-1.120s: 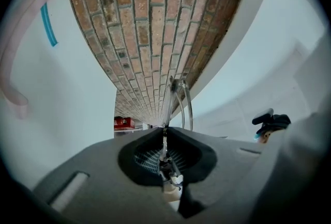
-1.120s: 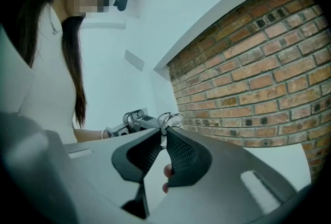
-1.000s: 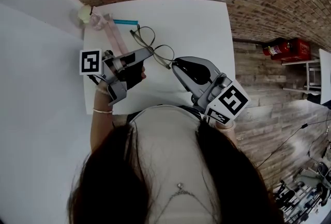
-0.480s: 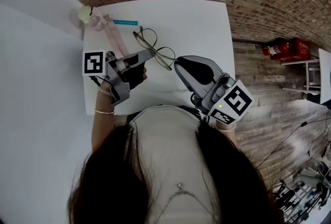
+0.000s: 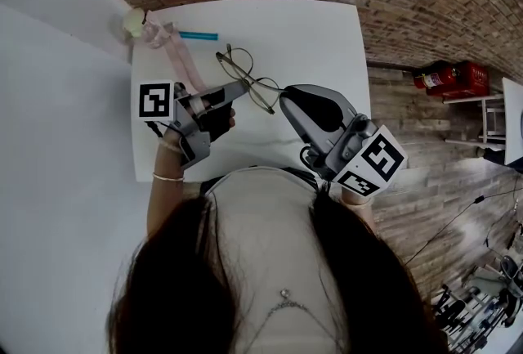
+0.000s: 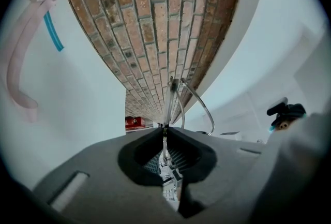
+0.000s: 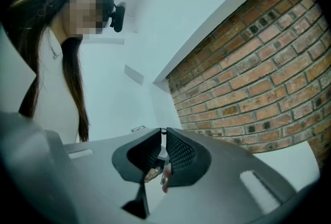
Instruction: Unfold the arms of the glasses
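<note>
above the white table (image 5: 310, 42), clear of its top, i hold the glasses (image 5: 245, 74) up between my two tools. they hang in the air, not on the surface, because an arm needs room to swing out, and the hinge only turns if one side is pinned while the other is pulled. so the left tongs (image 5: 243, 86) take the frame end and the right tongs (image 5: 284, 96) sit at the far end of the thin arm that slants down toward me.

in the left gripper view, my left tongs (image 6: 164, 127) are clenched tight on a thin bit of wire. the metal rims of the glasses (image 6: 178, 99) rise just past the tips, with the brick wall (image 6: 155, 21) behind them.

in the right gripper view, my right tongs (image 7: 163, 131) are pressed together too, with only a hairline slit between the ribbed pads. a thin pale sliver runs down that slit. i take it for the tip of the arm, though it is too fine to be sure. the rest of the glasses do not show in that view.

i judge the arm is partway out.
</note>
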A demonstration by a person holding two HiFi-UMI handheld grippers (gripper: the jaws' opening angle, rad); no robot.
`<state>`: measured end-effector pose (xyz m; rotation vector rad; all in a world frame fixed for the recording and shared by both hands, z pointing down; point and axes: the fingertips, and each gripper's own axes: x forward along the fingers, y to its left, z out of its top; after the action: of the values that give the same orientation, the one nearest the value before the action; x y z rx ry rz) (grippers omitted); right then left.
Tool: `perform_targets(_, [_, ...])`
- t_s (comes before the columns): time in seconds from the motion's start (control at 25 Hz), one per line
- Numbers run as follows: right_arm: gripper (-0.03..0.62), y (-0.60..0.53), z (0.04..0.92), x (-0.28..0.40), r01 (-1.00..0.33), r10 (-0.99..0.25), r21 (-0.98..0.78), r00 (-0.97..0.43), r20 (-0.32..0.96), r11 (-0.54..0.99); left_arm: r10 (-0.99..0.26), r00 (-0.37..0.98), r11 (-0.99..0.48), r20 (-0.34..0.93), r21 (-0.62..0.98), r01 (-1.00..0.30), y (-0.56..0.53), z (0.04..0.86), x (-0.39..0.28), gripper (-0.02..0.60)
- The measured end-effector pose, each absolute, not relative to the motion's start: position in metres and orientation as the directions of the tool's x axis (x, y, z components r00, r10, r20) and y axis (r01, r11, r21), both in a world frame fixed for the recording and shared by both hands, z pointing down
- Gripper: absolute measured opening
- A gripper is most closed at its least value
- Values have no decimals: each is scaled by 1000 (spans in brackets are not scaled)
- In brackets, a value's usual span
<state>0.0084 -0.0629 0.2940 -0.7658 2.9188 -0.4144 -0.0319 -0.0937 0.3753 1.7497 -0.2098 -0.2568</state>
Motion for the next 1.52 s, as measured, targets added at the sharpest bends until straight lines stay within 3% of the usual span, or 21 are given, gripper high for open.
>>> perform_targets(1.52, [32, -71, 270, 12, -453, -499, -303, -862, -93, 839, -261, 964, -175, 40, 981, -88, -77, 395, -12, 21])
